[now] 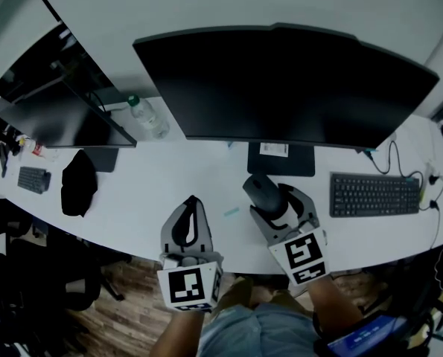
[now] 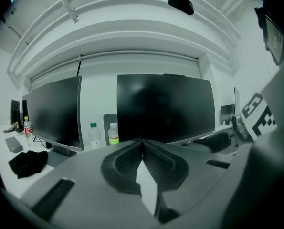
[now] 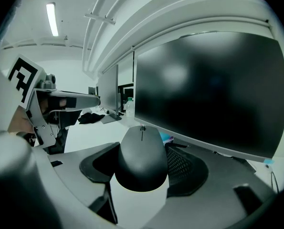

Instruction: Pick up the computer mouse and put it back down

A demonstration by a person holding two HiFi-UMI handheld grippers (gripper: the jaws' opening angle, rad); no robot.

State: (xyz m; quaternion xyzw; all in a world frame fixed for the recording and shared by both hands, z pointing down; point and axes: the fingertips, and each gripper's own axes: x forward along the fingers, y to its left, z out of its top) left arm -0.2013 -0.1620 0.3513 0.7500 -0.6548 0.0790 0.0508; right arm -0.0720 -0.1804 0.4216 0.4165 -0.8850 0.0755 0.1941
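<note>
A black computer mouse (image 1: 263,192) sits between the jaws of my right gripper (image 1: 272,201), in front of the big monitor's stand. In the right gripper view the mouse (image 3: 141,159) fills the gap, and both dark pads (image 3: 185,168) press on its sides; pale desk shows beneath it. My left gripper (image 1: 192,203) hovers over the desk's front edge, to the left of the right one. Its two tips meet at the front (image 2: 142,142), and nothing lies between them.
A wide dark monitor (image 1: 281,88) stands behind on its stand (image 1: 281,159). A black keyboard (image 1: 374,194) lies to the right. A second monitor (image 1: 57,114), a water bottle (image 1: 148,116), a black cloth (image 1: 78,182) and a small keypad (image 1: 33,178) are at the left.
</note>
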